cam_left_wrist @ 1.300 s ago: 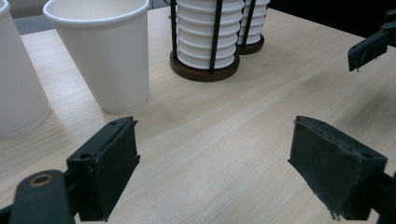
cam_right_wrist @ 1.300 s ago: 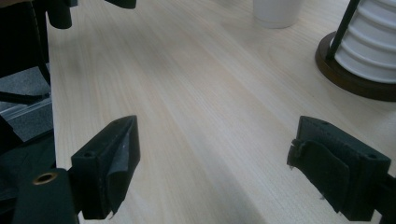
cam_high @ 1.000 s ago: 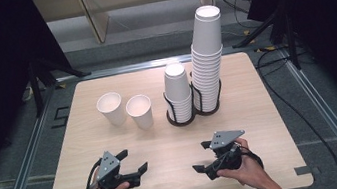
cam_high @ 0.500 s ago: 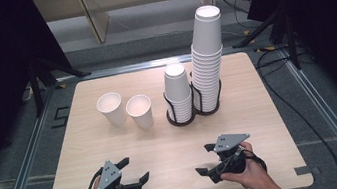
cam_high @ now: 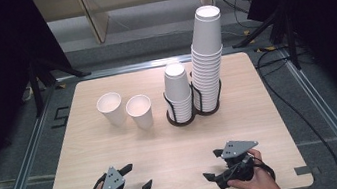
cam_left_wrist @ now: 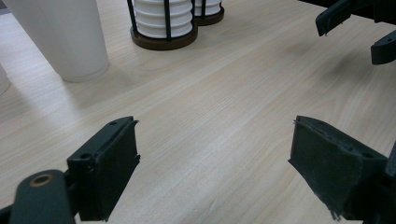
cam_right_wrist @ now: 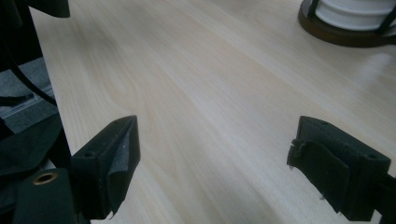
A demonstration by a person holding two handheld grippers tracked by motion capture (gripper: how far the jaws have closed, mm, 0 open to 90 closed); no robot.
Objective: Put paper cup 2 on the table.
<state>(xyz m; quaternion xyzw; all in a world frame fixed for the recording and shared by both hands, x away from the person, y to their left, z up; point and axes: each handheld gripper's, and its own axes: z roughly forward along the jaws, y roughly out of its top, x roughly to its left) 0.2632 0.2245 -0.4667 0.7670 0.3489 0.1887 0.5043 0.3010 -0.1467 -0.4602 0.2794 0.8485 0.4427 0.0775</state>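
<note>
Your left gripper [cam_high: 137, 176] sits low over the near edge of the table [cam_high: 165, 150], jaws spread wide with only bare wood between the pads, holding nothing. Your right gripper [cam_high: 212, 164] is level with it on the other side of the near edge, its jaws just as wide apart and just as empty; the two point roughly toward each other across a stretch of open tabletop. The nearest cups are well ahead of you. Two loose paper cups stand upright toward the far left: the left cup [cam_high: 111, 109] and, just beside it, the right cup [cam_high: 140, 112], apart from each other or barely so. In the left gripper view the right cup [cam_left_wrist: 60, 37] rises at the upper left, well beyond the jaws. Farther right stands the black wire holder [cam_high: 180, 117] with the short stack of cups [cam_high: 177, 89], and touching it the second holder with the tall stack [cam_high: 208, 53]. In the right gripper view a holder base [cam_right_wrist: 348, 23] shows at the top right, far from the pads.
</note>
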